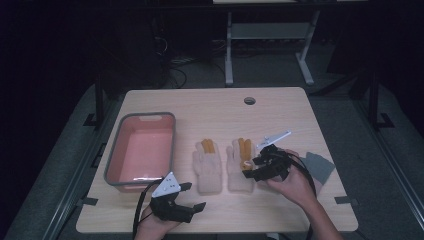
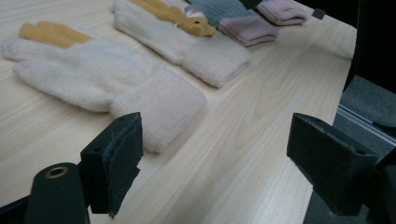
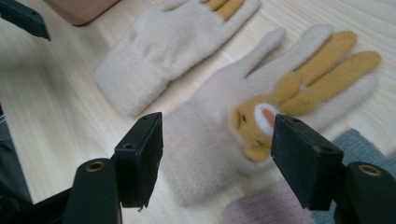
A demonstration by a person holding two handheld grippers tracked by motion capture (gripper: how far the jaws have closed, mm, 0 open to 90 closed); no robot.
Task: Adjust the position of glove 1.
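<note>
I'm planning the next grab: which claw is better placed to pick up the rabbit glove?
Right. The right claw hangs open just over the rabbit glove, jaws either side of it. The left claw sits near the table edge, by the other glove.

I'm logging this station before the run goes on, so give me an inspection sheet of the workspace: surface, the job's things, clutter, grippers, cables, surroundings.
Surface: light wooden table, with a round hole near the far edge.
Job's things: two cream gloves lying flat side by side, the left glove and the right glove with an orange animal face on it.
Clutter: pink tub with a grey rim, at the table's left; grey and pink knit pieces beyond the gloves.
Grippers: left gripper open, near the front edge; right gripper open, jaws either side of the right glove.
Cables: black cable trailing from the left gripper.
Surroundings: dark room, white desk frame behind.
</note>
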